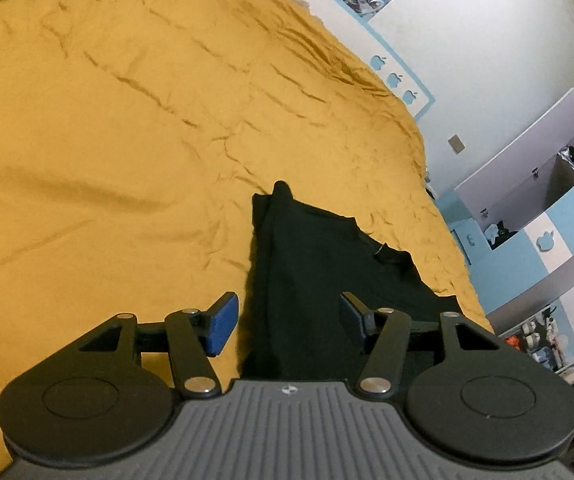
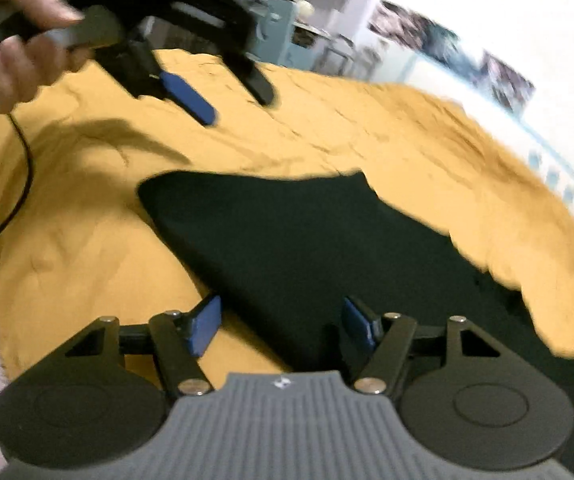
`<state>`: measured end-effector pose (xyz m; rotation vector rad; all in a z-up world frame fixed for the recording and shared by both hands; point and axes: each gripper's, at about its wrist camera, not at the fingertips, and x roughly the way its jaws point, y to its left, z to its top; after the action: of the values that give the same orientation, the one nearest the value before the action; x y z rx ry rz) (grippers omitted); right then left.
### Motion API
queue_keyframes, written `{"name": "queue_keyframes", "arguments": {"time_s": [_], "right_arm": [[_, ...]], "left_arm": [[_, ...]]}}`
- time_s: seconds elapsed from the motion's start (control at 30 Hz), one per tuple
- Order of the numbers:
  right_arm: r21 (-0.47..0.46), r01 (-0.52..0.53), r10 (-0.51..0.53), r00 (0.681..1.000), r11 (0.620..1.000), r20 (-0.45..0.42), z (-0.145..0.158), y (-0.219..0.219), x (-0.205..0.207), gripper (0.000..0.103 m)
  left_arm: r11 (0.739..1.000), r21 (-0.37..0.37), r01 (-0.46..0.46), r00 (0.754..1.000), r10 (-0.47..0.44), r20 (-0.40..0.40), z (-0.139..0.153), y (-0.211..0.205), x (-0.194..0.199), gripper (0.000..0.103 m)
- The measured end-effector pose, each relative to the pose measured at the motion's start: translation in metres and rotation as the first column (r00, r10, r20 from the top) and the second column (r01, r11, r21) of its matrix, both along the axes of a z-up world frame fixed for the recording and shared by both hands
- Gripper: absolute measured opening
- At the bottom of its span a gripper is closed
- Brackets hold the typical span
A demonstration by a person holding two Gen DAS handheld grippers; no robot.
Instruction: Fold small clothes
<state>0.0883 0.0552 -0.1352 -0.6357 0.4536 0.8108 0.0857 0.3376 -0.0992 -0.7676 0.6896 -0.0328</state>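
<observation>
A black garment was laid flat on the mustard bedspread; both left gripper and right gripper fingers were spread, nothing pinched.

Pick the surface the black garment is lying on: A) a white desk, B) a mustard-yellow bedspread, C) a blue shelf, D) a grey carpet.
B: the black garment lies spread on the wrinkled mustard-yellow bedspread, which shows around it on both sides and beyond it in both wrist views.
</observation>
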Motion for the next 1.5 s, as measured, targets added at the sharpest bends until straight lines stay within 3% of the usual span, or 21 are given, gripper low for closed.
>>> {"name": "queue_keyframes", "arguments": {"time_s": [0.23, 0.37, 0.57, 0.93, 1.13, 1.2, 1.3, 1.33, 1.4, 1.43, 1.5], "right_arm": [[-0.004, -0.028, 0.028, 0.997, 1.000, 0.071, -0.007, 0.040, 0.004, 0.062], [-0.015, -0.026, 0.027, 0.993, 1.000, 0.113, -0.010, 0.061, 0.005, 0.062], [0.008, -0.008, 0.007, 0.995, 1.000, 0.099, -0.013, 0.068, 0.011, 0.063], [0.042, -0.006, 0.004, 0.999, 0.999, 0.051, -0.016, 0.068, 0.027, 0.063], [0.046, -0.014, 0.011, 0.998, 0.999, 0.067, -0.016, 0.072, 0.027, 0.063], [0.050, -0.014, 0.010, 0.998, 0.999, 0.065, -0.016, 0.072, 0.029, 0.063], [0.054, -0.015, 0.011, 0.997, 0.998, 0.072, -0.016, 0.071, 0.027, 0.063], [0.056, -0.017, 0.012, 0.997, 0.998, 0.074, -0.016, 0.071, 0.027, 0.060], [0.057, -0.024, 0.020, 0.997, 0.998, 0.074, -0.017, 0.069, 0.019, 0.051], [0.060, -0.036, 0.032, 0.997, 0.998, 0.064, -0.017, 0.069, 0.019, 0.037], [0.056, -0.057, 0.056, 0.998, 0.997, 0.018, -0.016, 0.066, 0.017, 0.019]], "left_arm": [[0.988, -0.134, 0.074, 0.997, -0.070, 0.031, -0.027, 0.027, 0.046, 0.066], [0.949, -0.301, 0.097, 0.994, -0.110, -0.027, -0.060, 0.045, 0.087, 0.066], [0.888, -0.452, 0.083, 0.992, -0.117, -0.048, -0.101, 0.053, 0.135, 0.066], [0.912, -0.387, 0.133, 0.977, -0.185, -0.102, -0.118, 0.037, 0.198, 0.066], [0.884, -0.453, 0.116, 0.973, -0.192, -0.125, -0.131, 0.036, 0.212, 0.066], [0.886, -0.450, 0.112, 0.973, -0.190, -0.133, -0.131, 0.034, 0.213, 0.065], [0.901, -0.421, 0.107, 0.971, -0.186, -0.153, -0.131, 0.032, 0.211, 0.047], [0.900, -0.426, 0.094, 0.973, -0.175, -0.154, -0.132, 0.032, 0.209, 0.039], [0.892, -0.446, 0.071, 0.976, -0.155, -0.154, -0.134, 0.033, 0.206, 0.035], [0.893, -0.444, 0.066, 0.976, -0.150, -0.156, -0.134, 0.033, 0.206, 0.033], [0.903, -0.426, 0.061, 0.976, -0.144, -0.166, -0.132, 0.032, 0.205, 0.031]]}}
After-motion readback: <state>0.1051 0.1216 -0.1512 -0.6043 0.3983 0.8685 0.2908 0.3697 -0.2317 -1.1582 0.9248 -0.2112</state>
